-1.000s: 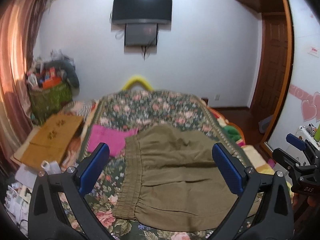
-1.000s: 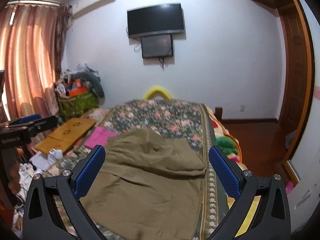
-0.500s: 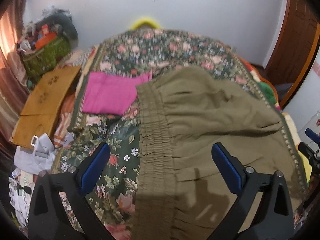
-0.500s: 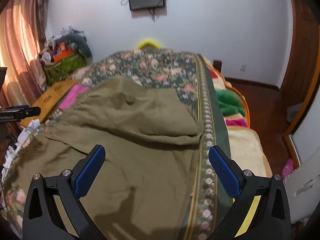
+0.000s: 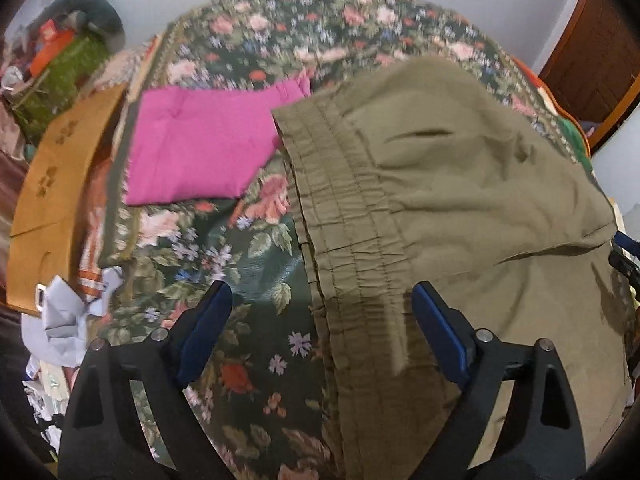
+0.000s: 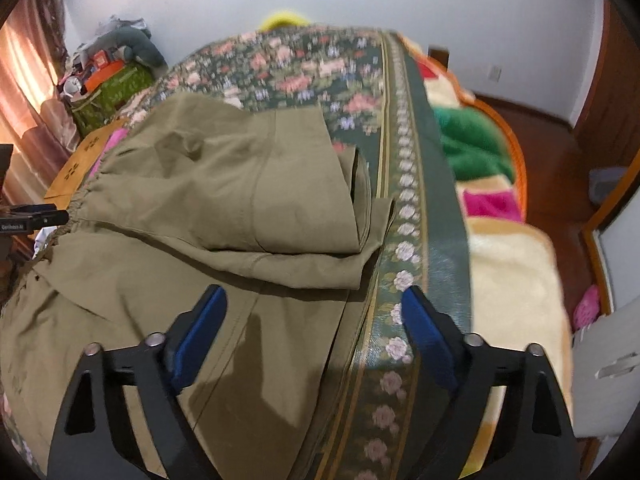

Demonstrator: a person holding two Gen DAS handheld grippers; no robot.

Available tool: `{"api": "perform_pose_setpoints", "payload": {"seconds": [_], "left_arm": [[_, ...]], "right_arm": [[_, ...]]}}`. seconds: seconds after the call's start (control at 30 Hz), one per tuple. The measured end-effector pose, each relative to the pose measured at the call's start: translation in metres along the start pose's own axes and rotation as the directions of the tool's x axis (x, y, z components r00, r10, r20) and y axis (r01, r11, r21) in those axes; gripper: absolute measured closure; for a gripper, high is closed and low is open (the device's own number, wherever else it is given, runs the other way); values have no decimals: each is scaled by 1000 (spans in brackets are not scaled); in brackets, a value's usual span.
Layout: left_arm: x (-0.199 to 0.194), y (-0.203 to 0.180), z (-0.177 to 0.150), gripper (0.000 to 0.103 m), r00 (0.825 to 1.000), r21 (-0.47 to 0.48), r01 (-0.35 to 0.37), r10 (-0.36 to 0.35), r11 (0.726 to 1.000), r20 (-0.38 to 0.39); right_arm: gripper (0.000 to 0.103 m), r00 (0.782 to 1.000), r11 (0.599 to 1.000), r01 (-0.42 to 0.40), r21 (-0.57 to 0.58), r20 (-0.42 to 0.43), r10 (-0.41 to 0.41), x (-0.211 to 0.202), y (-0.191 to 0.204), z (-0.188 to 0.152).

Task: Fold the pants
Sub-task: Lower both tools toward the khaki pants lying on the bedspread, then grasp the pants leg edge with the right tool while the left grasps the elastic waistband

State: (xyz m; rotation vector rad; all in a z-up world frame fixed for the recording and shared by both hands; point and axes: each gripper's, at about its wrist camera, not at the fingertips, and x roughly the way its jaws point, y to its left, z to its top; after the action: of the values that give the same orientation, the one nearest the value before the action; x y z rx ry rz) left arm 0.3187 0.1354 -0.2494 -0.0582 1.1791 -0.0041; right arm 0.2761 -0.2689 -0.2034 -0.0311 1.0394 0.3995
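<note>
Olive pants point(image 5: 460, 200) lie spread on the floral bed cover point(image 5: 256, 280), one part folded over the rest. My left gripper point(image 5: 322, 312) hovers low over the gathered elastic waistband point(image 5: 348, 216). Its jaws are closing, the waistband lies below the gap, and the pads do not press on it. In the right wrist view the pants point(image 6: 224, 184) reach the bed's right border. My right gripper point(image 6: 314, 316) hangs over the pants' right edge, where cloth meets the bordered cover point(image 6: 404, 240). Its jaws are also closing, with nothing gripped.
A folded pink cloth point(image 5: 200, 148) lies left of the waistband. A brown paper bag point(image 5: 52, 184) and loose clutter sit off the bed's left side. Green point(image 6: 472, 148) and cream point(image 6: 512, 280) blankets lie right of the bed, with the wooden floor point(image 6: 552, 152) beyond.
Both grippers have tipped downward and dropped close to the pants. The wall and television have slid out of view. Both pairs of jaws stand a little narrower, the right more so.
</note>
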Motion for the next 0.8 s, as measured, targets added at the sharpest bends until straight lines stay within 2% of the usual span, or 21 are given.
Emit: {"api": "perform_pose_setpoints", "payload": {"seconds": [0.13,0.23,0.3,0.4,0.5,0.7,0.8], "left_arm": [[11,1,1,11,998,2,54,-54,999,-20],[18,1,3,11,997,-8,74,-74,997,-36],[21,-1,2,11,997,-3,70,-70,998,-31],[19,-5,-4,12,1000,27,30,-30,999,3],[17,-8,-9,12,999,31,-18,17,999,32],[10,-9,-17,12,992,24,-112,110,993,68],[9,-7,-19,12,992,18,-111,109,994,68]], "right_arm": [[36,1000,1000,-1,-22,-15,1,6,0,2],[47,999,998,20,-56,-28,-22,11,3,5],[66,997,994,61,-88,-38,-65,16,4,5],[82,996,993,78,-92,-36,-82,16,-2,6],[86,996,994,73,-85,-39,-76,17,-7,6],[88,992,986,103,-129,-52,-111,21,1,5],[88,992,984,109,-142,-54,-118,22,2,6]]}}
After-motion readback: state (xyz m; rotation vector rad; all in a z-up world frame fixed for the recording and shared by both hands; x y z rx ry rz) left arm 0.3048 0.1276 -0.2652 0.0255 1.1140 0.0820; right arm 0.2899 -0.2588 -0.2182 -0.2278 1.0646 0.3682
